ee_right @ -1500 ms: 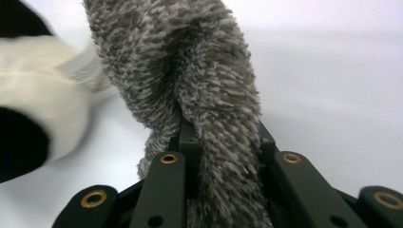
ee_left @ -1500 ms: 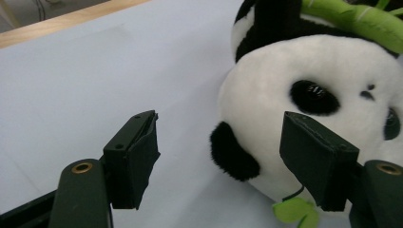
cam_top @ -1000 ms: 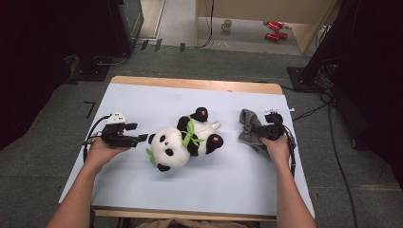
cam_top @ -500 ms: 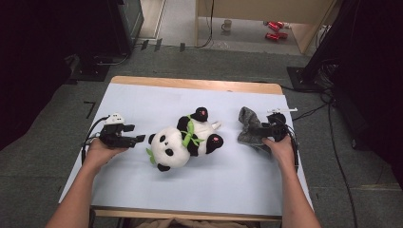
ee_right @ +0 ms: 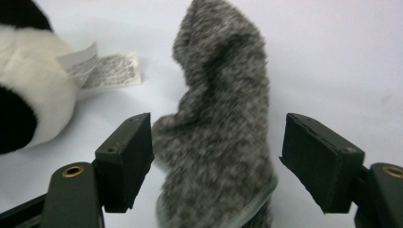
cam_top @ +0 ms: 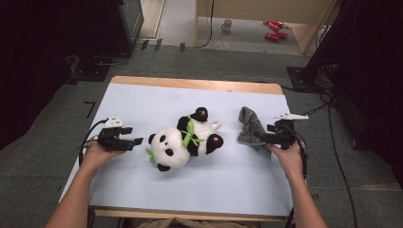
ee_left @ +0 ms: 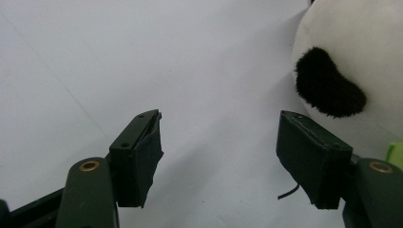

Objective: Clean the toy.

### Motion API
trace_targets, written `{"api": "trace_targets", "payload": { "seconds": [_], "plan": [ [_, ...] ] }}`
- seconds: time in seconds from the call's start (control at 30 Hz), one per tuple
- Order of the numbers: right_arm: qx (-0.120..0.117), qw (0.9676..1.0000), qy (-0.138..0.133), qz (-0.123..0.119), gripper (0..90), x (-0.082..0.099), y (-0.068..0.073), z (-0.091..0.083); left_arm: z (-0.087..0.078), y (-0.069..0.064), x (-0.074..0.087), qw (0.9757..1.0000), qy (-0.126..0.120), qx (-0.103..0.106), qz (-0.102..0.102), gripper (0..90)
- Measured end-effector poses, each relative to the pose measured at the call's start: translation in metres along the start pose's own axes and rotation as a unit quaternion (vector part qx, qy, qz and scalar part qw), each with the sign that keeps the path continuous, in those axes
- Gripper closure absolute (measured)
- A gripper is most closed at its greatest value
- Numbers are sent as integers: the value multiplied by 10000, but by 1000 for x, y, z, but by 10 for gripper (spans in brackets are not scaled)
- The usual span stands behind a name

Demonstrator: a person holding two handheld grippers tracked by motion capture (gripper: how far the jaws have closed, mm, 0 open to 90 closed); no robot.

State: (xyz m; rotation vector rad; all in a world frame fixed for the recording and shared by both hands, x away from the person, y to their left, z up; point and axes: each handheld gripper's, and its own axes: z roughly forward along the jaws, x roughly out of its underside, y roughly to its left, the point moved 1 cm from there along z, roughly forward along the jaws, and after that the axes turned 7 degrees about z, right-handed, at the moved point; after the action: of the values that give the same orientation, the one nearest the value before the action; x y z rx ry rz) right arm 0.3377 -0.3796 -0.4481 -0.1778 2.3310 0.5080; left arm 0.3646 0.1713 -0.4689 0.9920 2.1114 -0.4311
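The grey sock (cam_top: 250,129) lies crumpled on the right part of the white table (cam_top: 142,104), its far end pointing away from the person and its near end reaching toward the right gripper (cam_top: 263,137). In the right gripper view the sock (ee_right: 221,123) rises between the 2 black jaws: the left pad sits just beside its fuzzy edge, while the right pad stands apart from it with bare table between, so the claw is wide and not pressing on the fabric. These jaws have just been opening, with the sock between them. The right hand (cam_top: 288,154) holds the gripper roughly level, pointing left toward the sock, the forearm coming in from the near right edge.

The panda plush (cam_top: 184,139) lies on its side in the middle of the table, left of the sock and apart from it; its paper tag (ee_right: 102,69) shows in the right gripper view.

The left gripper (cam_top: 134,141) rests low over the table at the left, pointing right at the panda's head, which is near but not touched. Its 2 jaws stand wide with nothing between them. The left hand (cam_top: 97,153) grips it from behind, forearm angled in from the near left.
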Motion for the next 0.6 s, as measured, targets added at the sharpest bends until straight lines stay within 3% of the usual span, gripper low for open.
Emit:
{"api": "trace_targets", "payload": {
  "seconds": [0.2,0.3,0.5,0.6],
  "plan": [
    [-5,10000,-70,-70,292,15,9,-12,1,-3,4,10000,-2,19,61,321],
    [6,9996,-159,-232,327,22,16,-18,1,-4,6,10000,-9,9,85,324],
    [-318,9986,-208,-365,390,41,27,-24,2,-5,10,9997,-8,-39,261,331],
    [-497,9976,-204,-443,407,50,31,-24,3,-5,11,9997,-9,-44,228,333]
  ]
}}
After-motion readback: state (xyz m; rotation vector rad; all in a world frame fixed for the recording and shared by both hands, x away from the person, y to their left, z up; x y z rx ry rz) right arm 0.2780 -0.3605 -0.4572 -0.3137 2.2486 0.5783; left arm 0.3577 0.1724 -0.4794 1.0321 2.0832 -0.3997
